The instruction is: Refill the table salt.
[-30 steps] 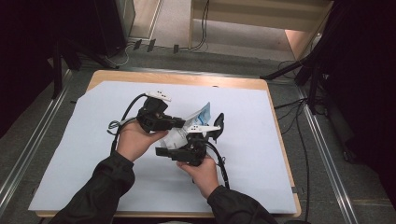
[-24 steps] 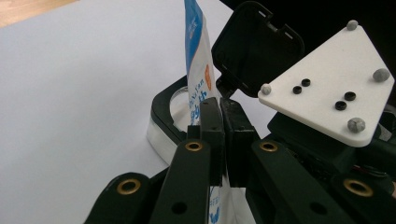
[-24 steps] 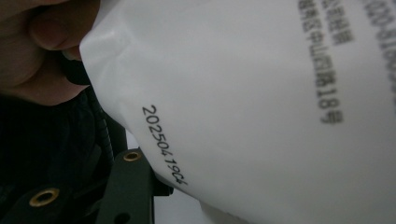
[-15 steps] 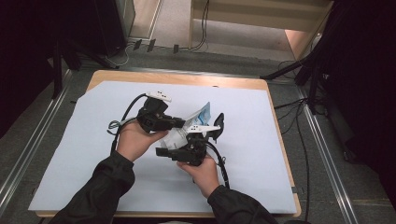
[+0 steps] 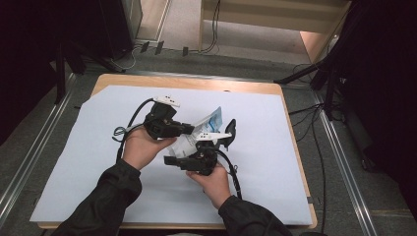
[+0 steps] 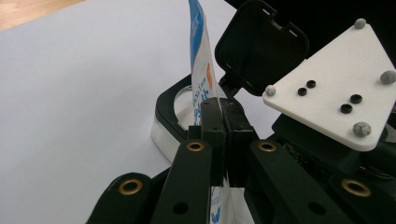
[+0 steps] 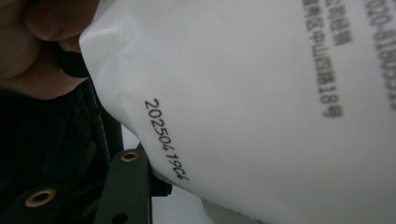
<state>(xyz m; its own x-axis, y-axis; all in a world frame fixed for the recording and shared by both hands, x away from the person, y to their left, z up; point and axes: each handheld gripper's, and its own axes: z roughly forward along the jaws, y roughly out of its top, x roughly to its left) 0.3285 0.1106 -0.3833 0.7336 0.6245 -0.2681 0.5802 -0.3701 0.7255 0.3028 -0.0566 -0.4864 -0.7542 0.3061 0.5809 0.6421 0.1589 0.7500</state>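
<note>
The white plastic pouch with blue print (image 5: 204, 129) is in the air above the middle of the table, between the two hands. In the left gripper view its thin edge (image 6: 200, 70) rises straight up from the closed jaws. Just behind it there is a black box with a clear rim and an open hinged lid (image 6: 177, 109), which the right gripper appears to carry.

I judge that the work is in its middle part. The pouch is already lifted and brought over the opened box, but it is not yet inside, and the lid is still up. Putting the pouch in and closing the lid is left to do.

The left gripper (image 6: 219, 123) is clenched tightly on the lower part of the pouch, with both pads pressed flat against the film. The right gripper (image 5: 196, 158) has its jaws about half apart. In the right gripper view the white face of the pouch with a printed date code (image 7: 280, 93) lies very close before the camera, and one black jaw shows at the bottom. The box that I believe sits between the jaws is hidden there.

All this is above a pale blue sheet (image 5: 275, 162) on the wooden table (image 5: 206, 83).
</note>
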